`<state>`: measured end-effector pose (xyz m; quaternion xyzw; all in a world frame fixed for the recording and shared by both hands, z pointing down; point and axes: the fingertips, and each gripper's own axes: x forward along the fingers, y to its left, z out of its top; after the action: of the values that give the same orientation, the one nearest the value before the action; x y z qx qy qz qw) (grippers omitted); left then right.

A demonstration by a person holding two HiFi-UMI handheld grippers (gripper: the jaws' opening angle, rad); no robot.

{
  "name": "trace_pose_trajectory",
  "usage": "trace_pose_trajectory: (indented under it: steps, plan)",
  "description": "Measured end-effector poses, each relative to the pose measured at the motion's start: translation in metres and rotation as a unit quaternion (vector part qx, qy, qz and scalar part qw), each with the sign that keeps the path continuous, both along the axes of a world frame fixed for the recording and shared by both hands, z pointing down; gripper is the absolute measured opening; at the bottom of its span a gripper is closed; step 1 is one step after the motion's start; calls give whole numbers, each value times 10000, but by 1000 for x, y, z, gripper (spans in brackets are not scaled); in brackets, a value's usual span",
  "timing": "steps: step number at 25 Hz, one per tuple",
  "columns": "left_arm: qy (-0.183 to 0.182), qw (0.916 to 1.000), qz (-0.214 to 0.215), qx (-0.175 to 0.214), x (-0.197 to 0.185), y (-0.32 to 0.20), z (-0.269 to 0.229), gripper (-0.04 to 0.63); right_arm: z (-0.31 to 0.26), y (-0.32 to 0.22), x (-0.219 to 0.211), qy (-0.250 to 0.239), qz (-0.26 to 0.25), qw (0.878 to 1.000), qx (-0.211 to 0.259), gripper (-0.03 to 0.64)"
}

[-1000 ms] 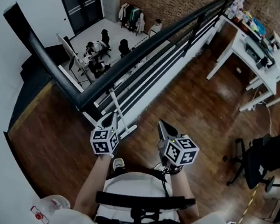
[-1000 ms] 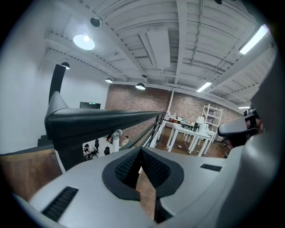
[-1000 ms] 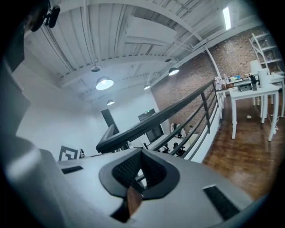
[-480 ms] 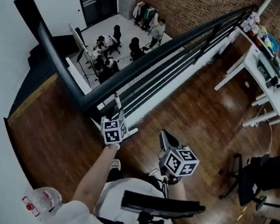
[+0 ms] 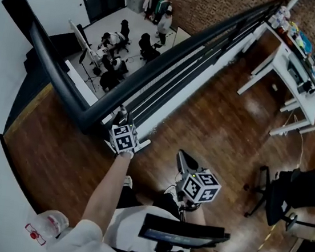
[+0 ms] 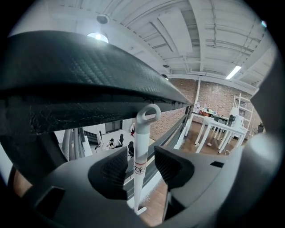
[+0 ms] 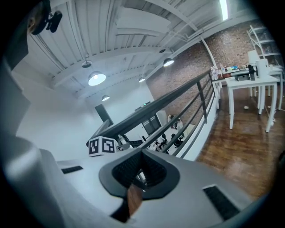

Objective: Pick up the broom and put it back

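Note:
The broom's white handle (image 6: 141,147), with a loop at its top, stands upright against the black handrail (image 6: 89,67). In the head view only its white foot (image 5: 142,144) shows by the rail's base. My left gripper (image 6: 140,164) has just been opening. The handle stands between its spread jaws, and the pads do not press on it. In the head view that gripper (image 5: 121,118) reaches out to the railing (image 5: 154,64). My right gripper (image 5: 183,156) hangs near my body, jaws together with nothing in them; its pads (image 7: 133,171) meet.
A black multi-bar railing runs diagonally along the mezzanine edge, with a drop to a lower floor (image 5: 116,48) where people sit. White desks (image 5: 285,70) stand at the far right. A black office chair (image 5: 287,191) is to my right on the wooden floor (image 5: 215,124).
My left gripper has moved forward to the railing with the broom, and its jaws have opened off the handle. The right gripper has dropped slightly.

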<state>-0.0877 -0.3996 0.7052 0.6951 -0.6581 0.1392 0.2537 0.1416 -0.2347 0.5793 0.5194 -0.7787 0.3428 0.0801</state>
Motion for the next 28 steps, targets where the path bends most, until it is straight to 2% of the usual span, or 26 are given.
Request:
trace_pose_trajectory:
  steps: [7, 8, 11, 18, 24, 28]
  plan:
    - [-194, 9997, 135, 58, 5, -13, 1, 172, 10, 1, 7, 13, 106, 9999, -100, 17]
    - [-213, 9997, 115, 57, 4, -14, 1, 136, 10, 2, 8, 19, 117, 9999, -100, 17]
    - [-239, 9996, 88, 85, 4, -14, 0, 98, 9, 3, 15, 38, 166, 9998, -109, 17]
    - [-287, 9994, 172, 83, 8, -7, -2, 97, 8, 4, 21, 42, 231, 9997, -98, 17]
    - [-296, 9977, 574, 213, 36, 20, -10, 98, 3, 11, 27, 23, 217, 9998, -24, 17]
    - [-376, 9932, 1039, 373, 63, 43, -22, 98, -1, 18, 30, -10, 223, 9997, 36, 17]
